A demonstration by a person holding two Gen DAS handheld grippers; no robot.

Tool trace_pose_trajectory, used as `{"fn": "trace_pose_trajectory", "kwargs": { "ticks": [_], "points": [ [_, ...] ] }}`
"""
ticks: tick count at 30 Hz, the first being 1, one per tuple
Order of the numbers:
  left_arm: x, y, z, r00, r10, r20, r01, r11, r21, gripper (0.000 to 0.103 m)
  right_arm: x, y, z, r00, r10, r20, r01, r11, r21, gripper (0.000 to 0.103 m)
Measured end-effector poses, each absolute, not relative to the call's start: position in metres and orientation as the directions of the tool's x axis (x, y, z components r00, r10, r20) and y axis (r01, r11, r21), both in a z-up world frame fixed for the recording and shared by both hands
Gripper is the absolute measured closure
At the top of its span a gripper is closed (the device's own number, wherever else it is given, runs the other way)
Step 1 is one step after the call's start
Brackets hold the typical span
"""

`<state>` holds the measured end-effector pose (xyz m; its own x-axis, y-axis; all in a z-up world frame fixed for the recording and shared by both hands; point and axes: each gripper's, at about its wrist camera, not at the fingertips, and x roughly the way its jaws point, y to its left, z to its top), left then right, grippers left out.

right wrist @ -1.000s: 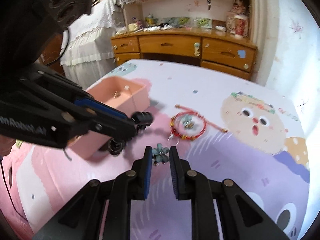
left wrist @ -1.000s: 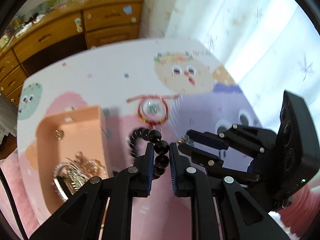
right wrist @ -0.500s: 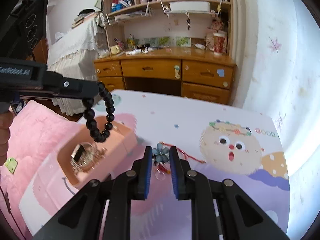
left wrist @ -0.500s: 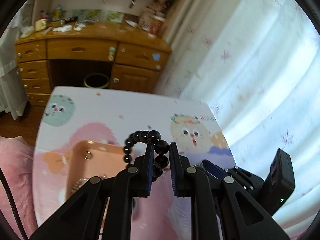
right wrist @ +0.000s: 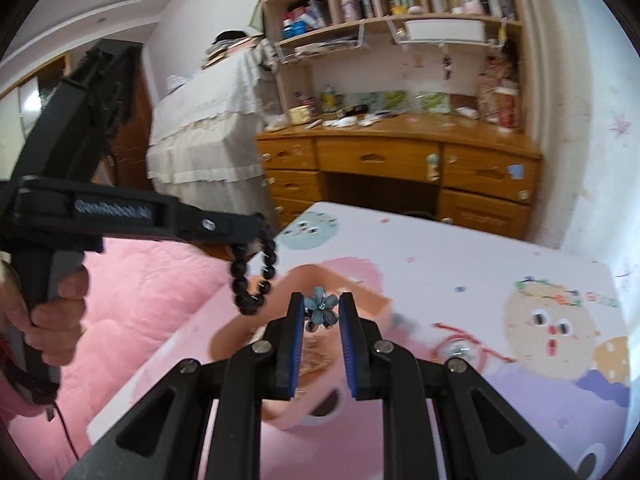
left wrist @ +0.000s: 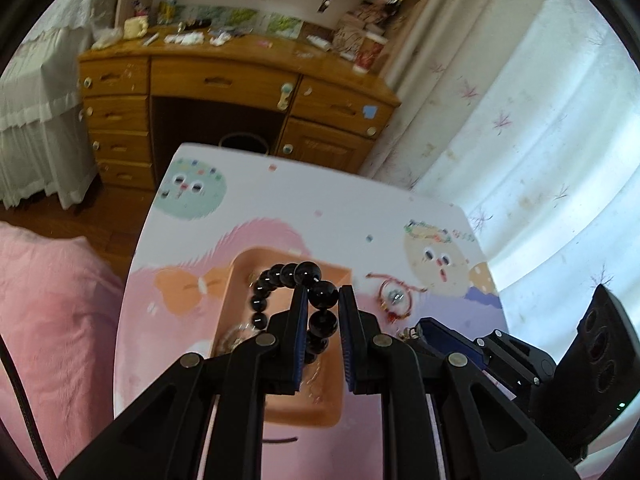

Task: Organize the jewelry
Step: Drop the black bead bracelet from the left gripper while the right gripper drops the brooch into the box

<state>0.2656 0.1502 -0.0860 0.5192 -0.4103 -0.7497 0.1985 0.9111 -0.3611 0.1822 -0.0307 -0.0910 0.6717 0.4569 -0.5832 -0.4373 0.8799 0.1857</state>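
Right now both tools hang above the tray (left wrist: 240, 280): the left tool (left wrist: 323, 300) pinches the bracelet (left wrist: 276, 276), the right tool (right wrist: 320, 312) grips the flower (right wrist: 320, 309). Next, probably, lower and release each into the tray

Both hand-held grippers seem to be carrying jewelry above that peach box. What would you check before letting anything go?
1. Left hand-held gripper holding the black round-bead bracelet: ok, a bead sits between its fingers.
2. Right hand-held gripper holding the small blue flower-shaped piece: ok.
3. Bracelet above the peach rectangular plastic box: ok, by the left view.
4. Flower above the box: cannot tell, blurred.
5. Room in the box: cannot tell; some gold jewelry already inside.
6. Red cord bracelet on the table: not ok, not yet stored.
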Motion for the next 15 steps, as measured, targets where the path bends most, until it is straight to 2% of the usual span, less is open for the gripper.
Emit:
{"fn": "trace_pose_trajectory", "kwargs": {
  "ticks": [2, 3, 4, 5, 6, 7, 10, 12, 15],
  "points": [
    [0.266, 0.153, -0.097, 0.511, -0.366, -0.778, 0.165, 0.930, -0.329, 0.089, 0.184, -0.022, -0.097, 0.650, 0.462, -0.603, -0.439, 0.876, 0.199, 0.086],
    [0.266, 0.155, -0.102, 0.511, -0.329, -0.794, 0.137, 0.943, -0.303, 0.081, 0.187, -0.018, -0.104, 0.638, 0.448, -0.626, -0.417, 0.885, 0.208, 0.082],
    [0.266, 0.157, -0.106, 0.505, -0.299, -0.809, 0.111, 0.953, -0.283, 0.069, 0.192, -0.016, -0.112, 0.614, 0.431, -0.661, -0.387, 0.895, 0.224, 0.077],
    [0.267, 0.160, -0.109, 0.497, -0.275, -0.823, 0.083, 0.959, -0.270, 0.062, 0.196, -0.016, -0.118, 0.593, 0.421, -0.687, -0.360, 0.901, 0.241, 0.062],
    [0.267, 0.163, -0.111, 0.495, -0.269, -0.826, 0.070, 0.960, -0.271, 0.049, 0.201, -0.019, -0.123, 0.567, 0.420, -0.708, -0.330, 0.904, 0.272, 0.051],
    [0.267, 0.167, -0.111, 0.500, -0.267, -0.824, 0.056, 0.959, -0.276, 0.043, 0.203, -0.022, -0.127, 0.553, 0.434, -0.711, -0.312, 0.899, 0.306, 0.050],
    [0.267, 0.172, -0.110, 0.514, -0.255, -0.819, 0.041, 0.961, -0.273, 0.033, 0.204, -0.036, -0.129, 0.550, 0.460, -0.697, -0.276, 0.888, 0.369, 0.046],
    [0.268, 0.172, -0.111, 0.516, -0.237, -0.823, 0.031, 0.966, -0.258, 0.028, 0.205, -0.045, -0.130, 0.554, 0.433, -0.711, -0.242, 0.901, 0.360, 0.037],
    [0.270, 0.167, -0.115, 0.501, -0.231, -0.834, 0.015, 0.966, -0.258, 0.027, 0.210, -0.058, -0.132, 0.559, 0.384, -0.735, -0.200, 0.923, 0.330, 0.034]
  ]
}}
